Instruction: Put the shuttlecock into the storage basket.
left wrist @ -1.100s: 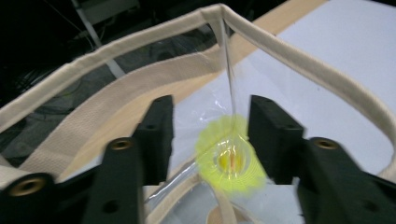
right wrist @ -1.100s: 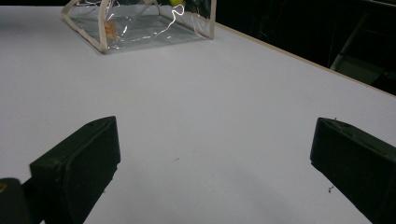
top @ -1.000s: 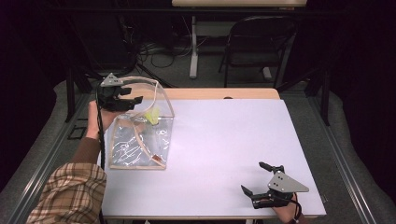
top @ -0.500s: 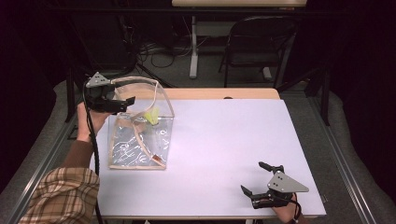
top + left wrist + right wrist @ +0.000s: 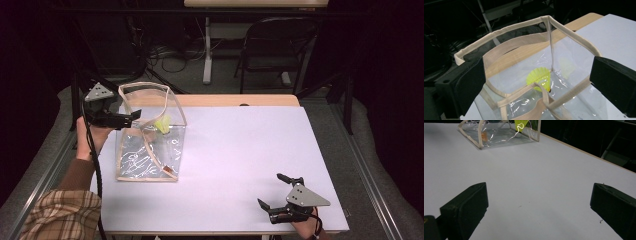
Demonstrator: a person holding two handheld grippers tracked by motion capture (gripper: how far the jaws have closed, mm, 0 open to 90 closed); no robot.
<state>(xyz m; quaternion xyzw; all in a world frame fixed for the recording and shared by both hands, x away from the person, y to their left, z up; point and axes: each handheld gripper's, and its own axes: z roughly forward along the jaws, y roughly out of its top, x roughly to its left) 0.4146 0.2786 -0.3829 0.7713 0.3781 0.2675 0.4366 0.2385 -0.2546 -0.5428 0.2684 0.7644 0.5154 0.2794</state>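
Note:
A clear plastic bag [image 5: 145, 160] with beige trim and straps stands upright at the left of the white table [image 5: 240, 145]. A yellow shuttlecock [image 5: 162, 125] lies inside it, against the far wall. My left gripper [image 5: 127, 119] hovers at the bag's upper left rim, open, with nothing between its jaws. In the left gripper view the bag's open mouth [image 5: 506, 31] and the shuttlecock [image 5: 540, 78] sit between the spread jaws. My right gripper [image 5: 270, 190] rests open on the table near the front right edge. It faces the bag [image 5: 481, 137] from far off.
A wooden strip [image 5: 225, 100] runs along the table's far edge. Beyond it are a dark chair [image 5: 280, 45], a table leg and cables on the floor. Metal rails flank the table on both sides. White tabletop lies between the bag and my right gripper.
My left gripper has drawn back to the left, from over the bag's mouth to its left rim. The right gripper has stayed put.

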